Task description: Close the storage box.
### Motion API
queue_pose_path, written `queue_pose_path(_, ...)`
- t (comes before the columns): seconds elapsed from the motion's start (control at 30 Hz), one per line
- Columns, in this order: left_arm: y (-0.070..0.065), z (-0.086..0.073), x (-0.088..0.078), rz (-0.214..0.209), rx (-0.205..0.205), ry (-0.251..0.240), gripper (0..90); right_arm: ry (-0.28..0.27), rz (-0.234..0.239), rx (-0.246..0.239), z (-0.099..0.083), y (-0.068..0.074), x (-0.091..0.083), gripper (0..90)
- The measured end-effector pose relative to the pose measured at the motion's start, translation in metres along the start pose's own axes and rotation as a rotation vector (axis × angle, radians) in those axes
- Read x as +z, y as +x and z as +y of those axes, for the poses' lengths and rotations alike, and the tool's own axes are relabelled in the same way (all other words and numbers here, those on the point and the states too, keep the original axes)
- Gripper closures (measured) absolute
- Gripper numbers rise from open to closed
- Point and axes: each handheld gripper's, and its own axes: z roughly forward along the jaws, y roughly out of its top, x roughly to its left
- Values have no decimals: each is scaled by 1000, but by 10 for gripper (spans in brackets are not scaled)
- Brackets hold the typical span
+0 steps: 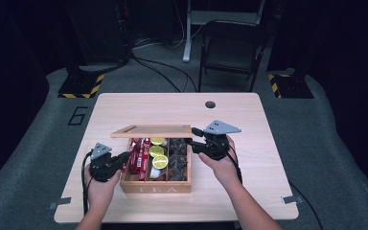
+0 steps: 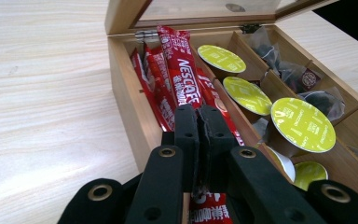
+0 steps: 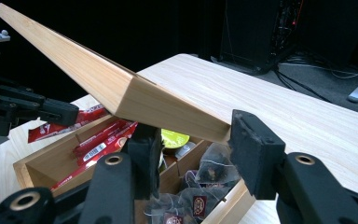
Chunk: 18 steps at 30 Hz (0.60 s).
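A wooden tea box [image 1: 155, 187] stands mid-table with its glass-paned lid [image 1: 151, 131] raised. My right gripper [image 1: 194, 139] is shut on the lid's right front corner [image 3: 177, 114] and holds it up, one pad under it and one [image 3: 256, 149] outside. My left gripper [image 1: 123, 158] hovers over the box's left compartment, shut on a red Nescafe stick [image 2: 182, 74] that points away beyond the fingertips [image 2: 189, 126]. More red sticks [image 2: 158, 88] lie below it. Green-lidded capsules [image 2: 303, 123] fill the middle compartment and tea bags [image 3: 205, 175] the right one.
The light wooden table [image 1: 249, 120] has a cable hole [image 1: 210, 104] at the back. A folding chair [image 1: 232, 48] and dark equipment stands are on the floor behind. Bare tabletop lies left [image 2: 42, 93] and right of the box.
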Motion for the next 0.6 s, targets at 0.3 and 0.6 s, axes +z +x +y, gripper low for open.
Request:
queue_pose_path(0.3, 16, -1, -8, 20, -27, -6, 864, -1, 0, -4, 0, 0, 0, 538)
queue_pose_path(0.6, 31, -3, -11, 49, -56, -14, 864, 0, 1, 1, 0, 0, 0, 538)
